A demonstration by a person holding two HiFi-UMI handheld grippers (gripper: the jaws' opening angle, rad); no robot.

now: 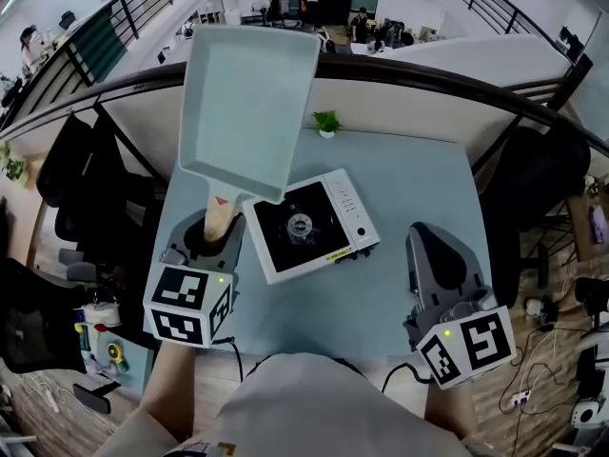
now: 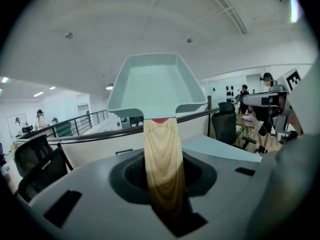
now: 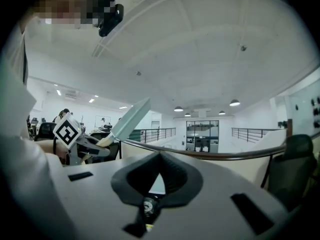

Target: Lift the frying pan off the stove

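Note:
A pale teal rectangular frying pan hangs in the air above the far left of the table, tilted up. Its wooden handle runs down into my left gripper, which is shut on it. In the left gripper view the handle sits between the jaws and the pan rises ahead, empty. The white and black portable stove stands on the table with a bare burner, below and right of the pan. My right gripper is at the right, shut and empty; its view shows the pan edge-on to the left.
The pale blue table has a small potted plant at its far edge. A dark curved railing runs behind it. Black office chairs stand at the left and right. A person stands far off.

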